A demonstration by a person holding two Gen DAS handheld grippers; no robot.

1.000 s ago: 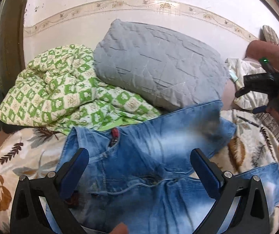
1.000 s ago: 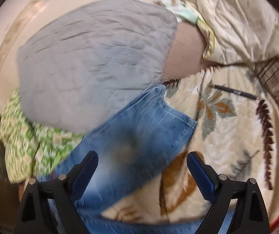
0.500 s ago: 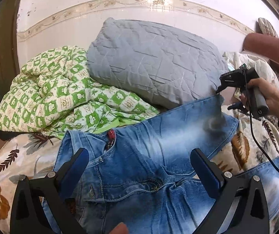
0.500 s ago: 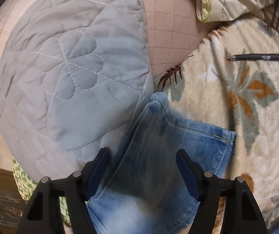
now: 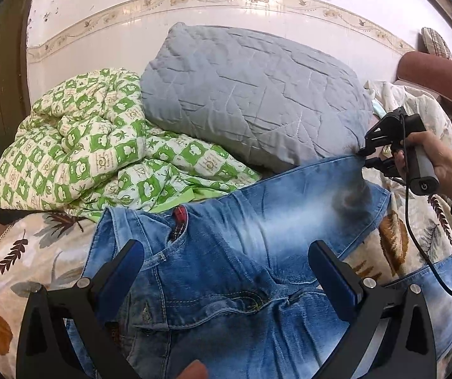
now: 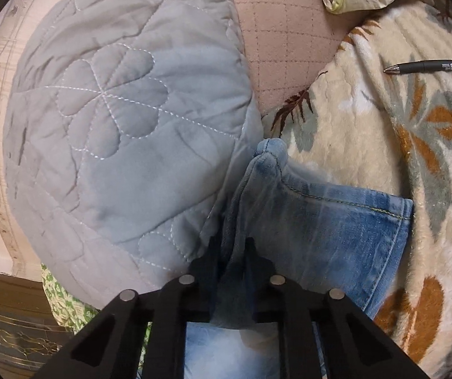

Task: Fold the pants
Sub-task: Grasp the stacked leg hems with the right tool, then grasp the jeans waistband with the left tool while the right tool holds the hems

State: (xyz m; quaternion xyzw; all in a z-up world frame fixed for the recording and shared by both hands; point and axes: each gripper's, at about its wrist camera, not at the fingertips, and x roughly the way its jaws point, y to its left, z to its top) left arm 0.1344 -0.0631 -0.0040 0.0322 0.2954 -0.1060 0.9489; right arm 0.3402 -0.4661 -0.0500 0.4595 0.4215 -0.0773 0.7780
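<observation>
Blue denim pants [image 5: 244, 252] lie spread on the bed, waistband at the left, one leg running up right to a hem by the grey pillow. My left gripper [image 5: 226, 268] is open and hovers over the crotch and zip area, touching nothing. My right gripper [image 6: 232, 252] is shut on a pinched fold of the leg near the hem [image 6: 270, 151], right beside the pillow edge. In the left wrist view the right gripper [image 5: 364, 154] grips the far corner of that leg. The second leg [image 5: 431, 290] lies at the lower right.
A grey quilted pillow [image 5: 251, 94] and a green checked quilt [image 5: 77, 139] sit behind the pants against the wall. A cream leaf-print blanket [image 6: 399, 132] covers the bed. A black pen [image 6: 431, 66] lies on it to the right. A crumpled cream cloth [image 5: 415, 110] lies far right.
My right gripper moved in to the leg hem and shut on the denim, pinching up a fold. My left gripper stayed open over the pants, shifting only slightly.
</observation>
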